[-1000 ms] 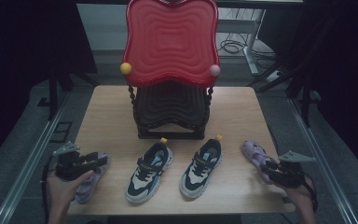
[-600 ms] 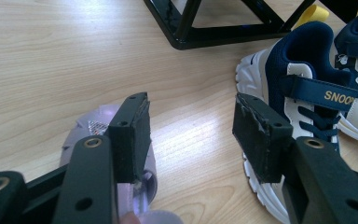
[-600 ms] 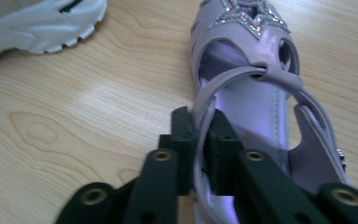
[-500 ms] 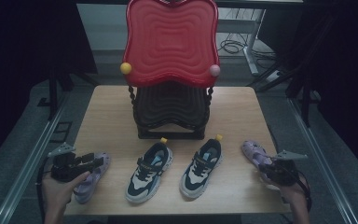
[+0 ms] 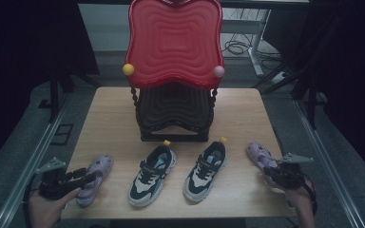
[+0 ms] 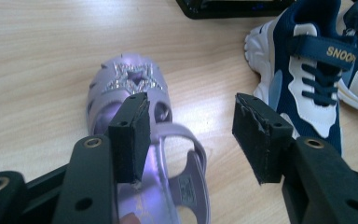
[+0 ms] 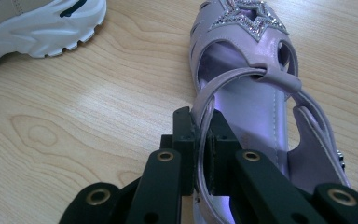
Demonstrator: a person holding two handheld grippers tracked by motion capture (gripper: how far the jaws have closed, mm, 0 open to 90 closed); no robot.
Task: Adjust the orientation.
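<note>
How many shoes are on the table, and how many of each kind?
Purple sandals: 2, the left sandal and the right sandal
Navy and white sneakers: 2, the left sneaker and the right sneaker
Total: 4 shoes

Both grippers are black w/ brass-ringed holes. Left gripper [image 6: 189,128] has thick, square, rough foam pads [image 6: 131,135]. Right gripper [image 7: 204,154] has a grey 3-corner plate [image 5: 294,158] on top & a black cable.
</note>
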